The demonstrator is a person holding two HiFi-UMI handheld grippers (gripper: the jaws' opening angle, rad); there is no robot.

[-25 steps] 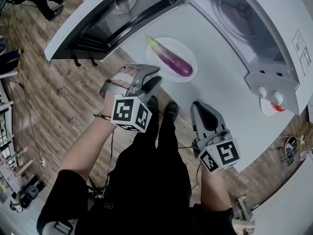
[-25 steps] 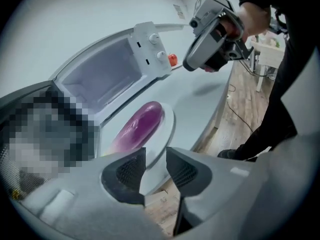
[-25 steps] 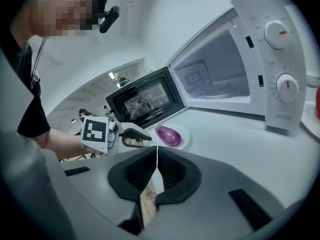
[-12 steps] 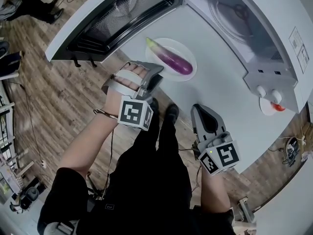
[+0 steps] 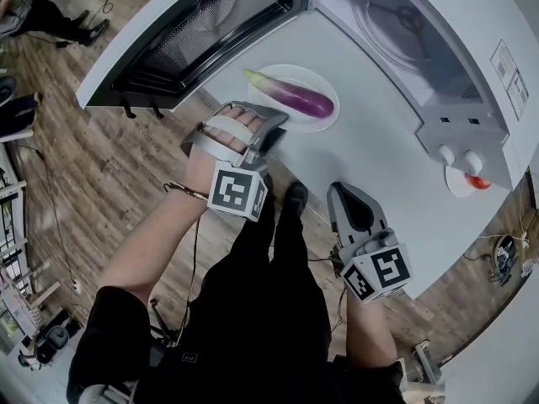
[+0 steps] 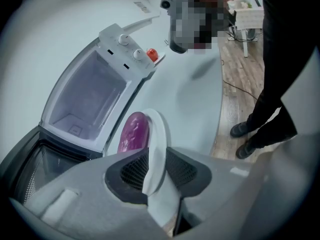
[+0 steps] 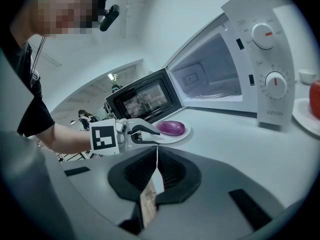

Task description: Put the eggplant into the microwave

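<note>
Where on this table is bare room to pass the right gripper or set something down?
Bare table lies between the plate, the microwave's control panel and the right gripper. The cavity looks empty. Crowded around the plate, between the open door and the left gripper.

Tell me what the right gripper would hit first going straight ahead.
Likely the near rim of the plate under the eggplant, where the left gripper sits; depth is unclear, so either could come first.
</note>
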